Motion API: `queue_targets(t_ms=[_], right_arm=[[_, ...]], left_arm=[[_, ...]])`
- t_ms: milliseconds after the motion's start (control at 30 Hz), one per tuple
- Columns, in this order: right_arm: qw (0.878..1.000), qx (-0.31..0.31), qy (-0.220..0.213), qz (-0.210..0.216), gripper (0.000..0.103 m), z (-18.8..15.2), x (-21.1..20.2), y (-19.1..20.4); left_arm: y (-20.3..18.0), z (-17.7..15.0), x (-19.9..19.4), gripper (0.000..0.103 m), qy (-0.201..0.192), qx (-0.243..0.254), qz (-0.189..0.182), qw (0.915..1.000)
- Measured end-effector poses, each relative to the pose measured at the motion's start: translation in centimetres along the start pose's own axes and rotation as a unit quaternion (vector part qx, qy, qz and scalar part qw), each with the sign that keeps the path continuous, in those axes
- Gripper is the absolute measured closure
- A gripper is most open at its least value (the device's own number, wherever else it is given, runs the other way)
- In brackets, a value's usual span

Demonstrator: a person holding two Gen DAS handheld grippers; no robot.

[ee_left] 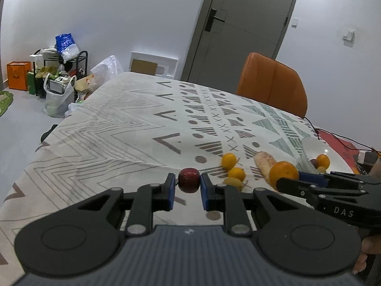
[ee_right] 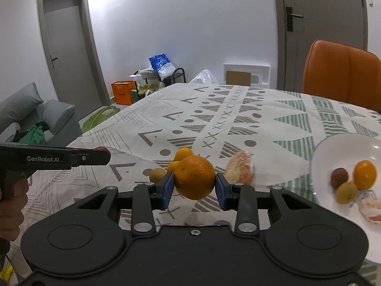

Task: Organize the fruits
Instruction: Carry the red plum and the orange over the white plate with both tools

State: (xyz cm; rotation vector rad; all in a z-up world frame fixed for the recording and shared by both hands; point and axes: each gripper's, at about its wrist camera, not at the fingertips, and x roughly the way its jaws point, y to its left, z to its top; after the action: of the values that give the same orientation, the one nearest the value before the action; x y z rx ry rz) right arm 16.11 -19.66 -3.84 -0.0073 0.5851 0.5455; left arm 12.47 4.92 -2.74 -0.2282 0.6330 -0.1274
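Observation:
My left gripper [ee_left: 188, 182] is shut on a small dark red fruit [ee_left: 189, 178], held just above the patterned tablecloth. My right gripper [ee_right: 194, 183] is shut on a big orange [ee_right: 194, 176]; its pads press both sides. In the left wrist view that orange [ee_left: 283, 172] hangs to the right. Three small oranges [ee_left: 235, 173] and a peeled citrus segment [ee_left: 264, 164] lie on the cloth beyond. A white bowl [ee_right: 319, 157] at the right holds a small orange [ee_right: 364, 174], a brown fruit [ee_right: 339, 177], a yellow-green one [ee_right: 346, 191] and a citrus piece.
An orange chair [ee_left: 271, 83] stands at the table's far right side. Black cables and a red sheet [ee_left: 343, 145] lie behind the bowl. A cluttered rack with bags [ee_left: 59, 71] and a grey sofa [ee_right: 35, 114] stand on the floor to the left.

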Motion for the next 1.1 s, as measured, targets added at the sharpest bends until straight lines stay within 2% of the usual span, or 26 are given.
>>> queue_targets(t_ms=[1100], right_arm=[[0.994,0.057,-0.057,-0.072,0.068,-2.4,-7.9,-6.7]], left_arm=[[-8.6,0.0,0.2,0.082,-0.007,0.063,-0.04,0.9972]])
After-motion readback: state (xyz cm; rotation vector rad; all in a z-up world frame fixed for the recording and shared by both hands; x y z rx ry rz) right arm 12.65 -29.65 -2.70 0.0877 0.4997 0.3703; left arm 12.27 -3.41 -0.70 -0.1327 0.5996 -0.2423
